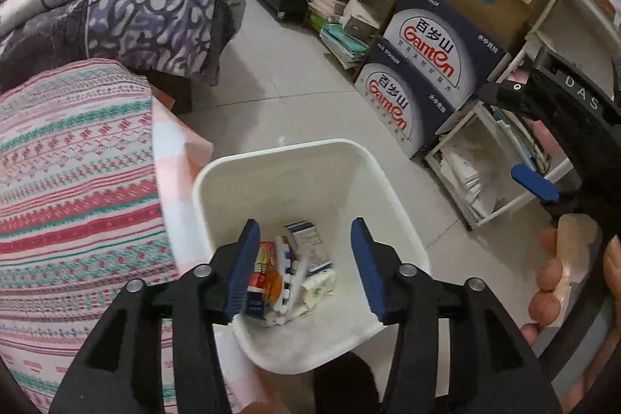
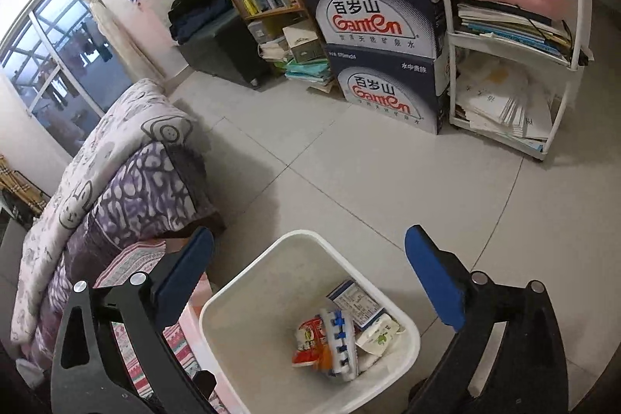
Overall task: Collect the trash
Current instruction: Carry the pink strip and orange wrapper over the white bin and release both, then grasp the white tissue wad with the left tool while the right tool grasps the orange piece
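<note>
Both grippers are held over the white bin (image 1: 310,158), which stands on the tiled floor (image 2: 349,173) beside the bed (image 1: 77,181). The left gripper (image 1: 304,258) is seen parted and empty; the right gripper (image 2: 310,274) is spread wide, nothing between its jaws. The trash (image 2: 341,332), wrappers and a small carton, is already lying at the bin's bottom. A clean withdrawal is called for, judged best straight upward, so the rim is not clipped.

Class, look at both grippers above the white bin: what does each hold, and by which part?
Nothing. The left gripper and right gripper are open and empty above the bin.
</note>
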A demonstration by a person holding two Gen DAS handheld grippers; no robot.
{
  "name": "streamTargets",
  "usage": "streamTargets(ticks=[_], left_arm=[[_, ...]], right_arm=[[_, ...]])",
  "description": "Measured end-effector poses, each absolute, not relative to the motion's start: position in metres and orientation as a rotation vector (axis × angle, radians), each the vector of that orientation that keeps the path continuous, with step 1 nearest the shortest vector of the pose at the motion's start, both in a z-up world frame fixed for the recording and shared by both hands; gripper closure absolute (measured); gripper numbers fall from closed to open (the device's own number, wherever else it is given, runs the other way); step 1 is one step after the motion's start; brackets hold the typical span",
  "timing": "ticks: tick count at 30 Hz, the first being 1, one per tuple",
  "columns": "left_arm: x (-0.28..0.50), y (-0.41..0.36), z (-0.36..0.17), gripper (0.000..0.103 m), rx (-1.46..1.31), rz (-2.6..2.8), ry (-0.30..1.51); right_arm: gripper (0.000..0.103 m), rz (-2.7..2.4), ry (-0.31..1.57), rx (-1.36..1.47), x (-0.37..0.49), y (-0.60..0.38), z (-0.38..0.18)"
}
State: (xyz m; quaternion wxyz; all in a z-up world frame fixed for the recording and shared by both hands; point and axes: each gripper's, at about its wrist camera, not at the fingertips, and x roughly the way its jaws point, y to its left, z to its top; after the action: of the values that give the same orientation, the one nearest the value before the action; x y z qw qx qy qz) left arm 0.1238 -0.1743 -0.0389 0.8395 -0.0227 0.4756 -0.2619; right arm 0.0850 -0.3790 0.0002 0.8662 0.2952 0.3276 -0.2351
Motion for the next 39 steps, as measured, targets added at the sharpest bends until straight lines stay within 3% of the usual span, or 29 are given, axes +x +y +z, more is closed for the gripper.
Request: streamTargets(ticks=[15, 29, 37, 39], left_arm=[[0.165, -0.044, -0.056, 0.037, 0.180, -0.171, 0.993], [0.219, 0.169, -0.077, 0.037, -0.054, 0.255, 1.105], [0.220, 0.224, -0.106, 0.038, -0.217, 0.247, 1.190], [0.218, 0.230, -0.109, 0.046, -0.270, 0.204, 1.192]], right_arm=[[0.007, -0.331, 0.817, 0.401, 0.126, -0.285, -0.016], [0.007, -0.202, 0.904, 0.281, 0.156, -0.200, -0.039], [0.007, -0.128, 0.949, 0.192, 0.166, -0.154, -0.056], [0.007, -0.106, 0.960, 0.168, 0.168, -0.142, -0.060]])
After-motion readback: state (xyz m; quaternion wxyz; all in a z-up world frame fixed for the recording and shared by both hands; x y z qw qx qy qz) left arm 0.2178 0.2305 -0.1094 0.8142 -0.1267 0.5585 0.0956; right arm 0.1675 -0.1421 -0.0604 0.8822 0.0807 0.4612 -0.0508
